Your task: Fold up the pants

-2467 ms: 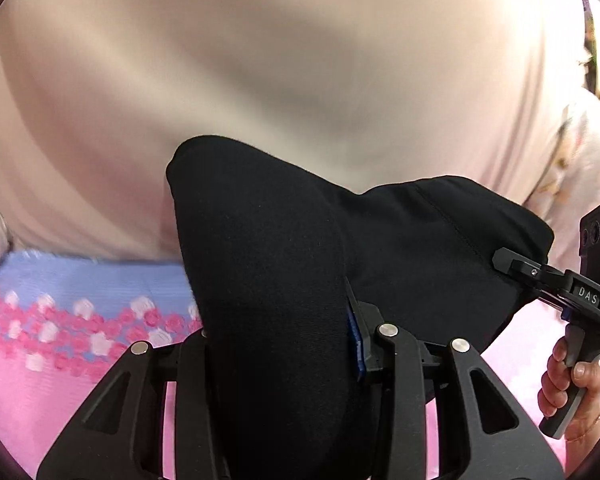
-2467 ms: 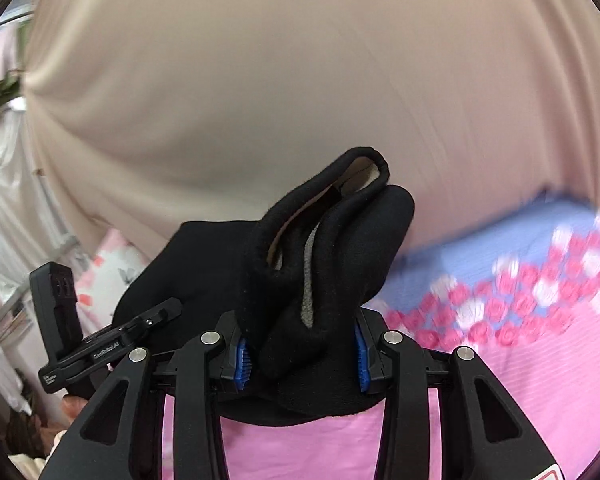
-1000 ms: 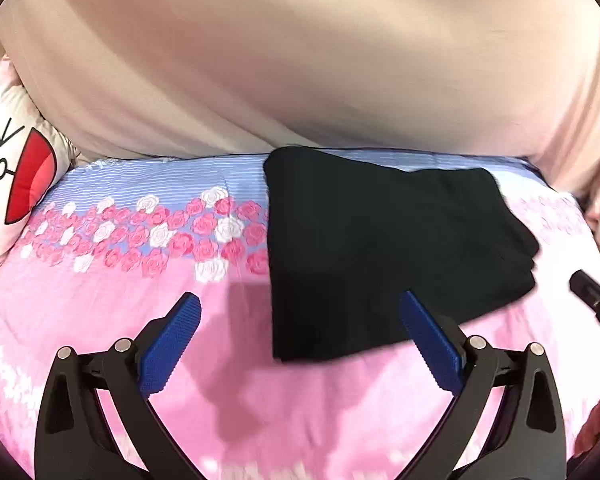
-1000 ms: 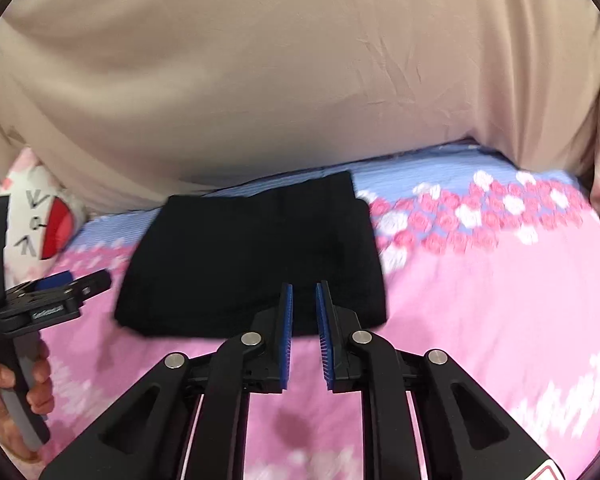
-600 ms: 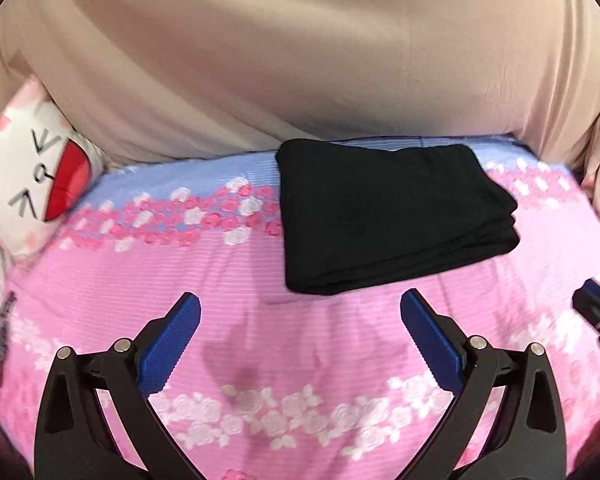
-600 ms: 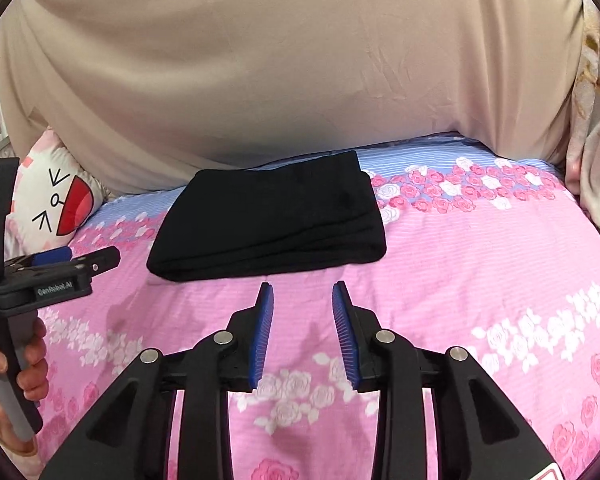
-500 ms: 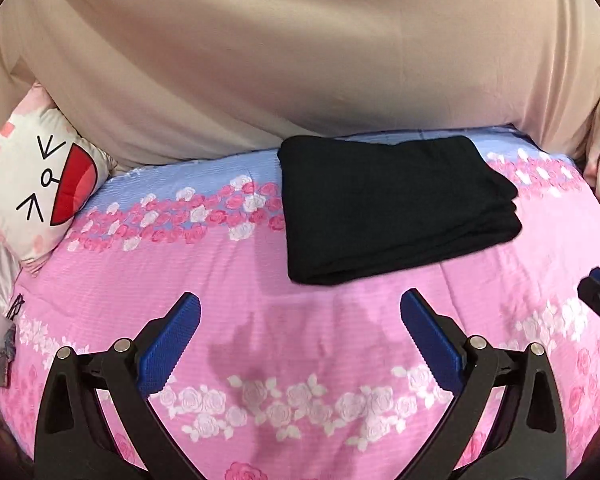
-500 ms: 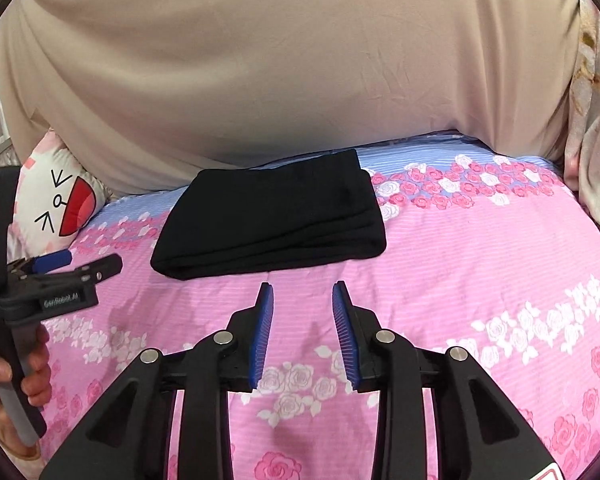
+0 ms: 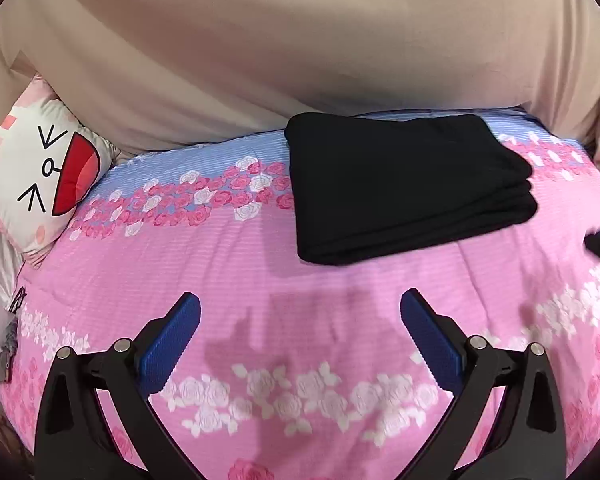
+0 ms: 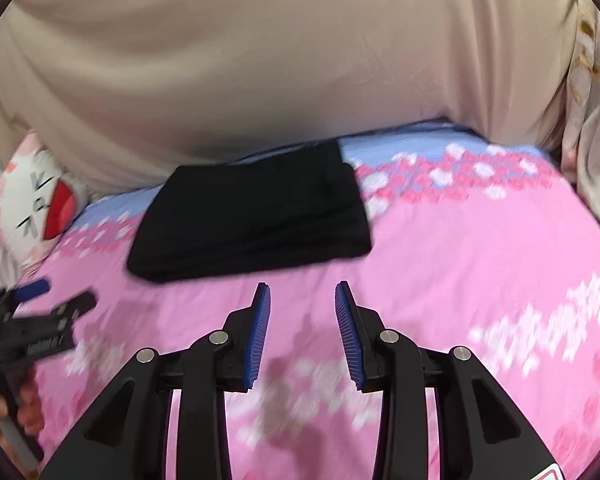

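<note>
Folded pants (image 9: 404,188) flat on bedspread (image 9: 228,264), at far edge against draped sheet (image 9: 300,40). Pillow (image 9: 40,172) well left of pants. Grippers nearer, apart from pants.

Left wrist view: looks forward and down along own open jaws at bed (image 9: 260,272), from near side, close above cover; beige sheet (image 9: 300,40) closes far end. Folded black pants (image 9: 400,184) sit up-right of centre, cartoon pillow (image 9: 40,176) at left edge.

Right wrist view: same downward tilt, same facing, blurred; pants (image 10: 252,216) left of centre, pillow (image 10: 32,204) far left, left gripper (image 10: 48,308) at left edge.

Shared: pants, pillow, beige sheet, bed cover.
</note>
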A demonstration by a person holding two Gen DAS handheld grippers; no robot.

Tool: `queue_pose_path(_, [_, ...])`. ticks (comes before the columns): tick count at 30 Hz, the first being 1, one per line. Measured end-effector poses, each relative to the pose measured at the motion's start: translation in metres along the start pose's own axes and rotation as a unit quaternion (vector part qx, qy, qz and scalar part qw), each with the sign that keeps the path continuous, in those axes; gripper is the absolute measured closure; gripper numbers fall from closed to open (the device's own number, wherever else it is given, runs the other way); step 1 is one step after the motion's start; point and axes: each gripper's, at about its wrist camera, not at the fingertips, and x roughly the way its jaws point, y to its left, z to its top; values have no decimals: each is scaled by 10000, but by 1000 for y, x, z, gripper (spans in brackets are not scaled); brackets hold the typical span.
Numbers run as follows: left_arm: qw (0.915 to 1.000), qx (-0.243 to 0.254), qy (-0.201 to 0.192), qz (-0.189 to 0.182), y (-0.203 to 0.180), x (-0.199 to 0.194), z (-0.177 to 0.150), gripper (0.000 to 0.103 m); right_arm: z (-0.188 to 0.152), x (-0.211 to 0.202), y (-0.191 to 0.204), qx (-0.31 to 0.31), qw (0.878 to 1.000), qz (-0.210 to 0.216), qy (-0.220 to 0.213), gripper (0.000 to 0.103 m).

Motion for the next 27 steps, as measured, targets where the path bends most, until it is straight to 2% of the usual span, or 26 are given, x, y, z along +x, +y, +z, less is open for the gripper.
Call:
queue_pose_path(3, [9999, -28, 84, 47, 0, 14, 7, 5, 27, 24, -4, 52, 10000, -33, -57, 69])
queue_pose_path(6, [9999, -56, 145, -25, -4, 24, 11, 5, 39, 53, -6, 11, 9999, -153, 26, 69])
queue_pose_path(8, [9998, -45, 171, -45, -6, 29, 12, 5, 41, 78, -7, -4, 9995, -250, 207, 69])
queue_pose_path(10, [9997, -28, 208, -91, -10, 34, 13, 5, 32, 112, -10, -98, 9970, -444, 634, 69])
queue_pose_path(11, [9997, -26, 221, -100, -10, 36, 13, 5, 27, 120, -11, -101, 9961, -506, 717, 68])
queue_pose_path(13, [9996, -17, 246, -125, -12, 38, 13, 5, 21, 115, -11, -116, 9970, -492, 580, 68])
queue_pose_path(17, [9997, -24, 230, -128, -11, 38, 13, 5, 13, 76, -8, 125, 9989, -250, 379, 66])
queue_pose_path(19, [9997, -39, 199, -125, -11, 34, 12, 5, 8, 53, -3, 126, 9994, -270, 169, 53])
queue_pose_path(20, [9998, -45, 178, -116, -11, 31, 12, 5, 5, 38, 1, 81, 9995, -310, 30, 50])
queue_pose_path(23, [9999, -25, 109, -126, -12, 19, 8, 5, -4, 7, 11, -90, 9988, -430, -209, 48])
queue_pose_path(27, [10000, -45, -27, -67, -12, -2, 1, 5, -14, -20, 18, -136, 9985, -398, -340, 38])
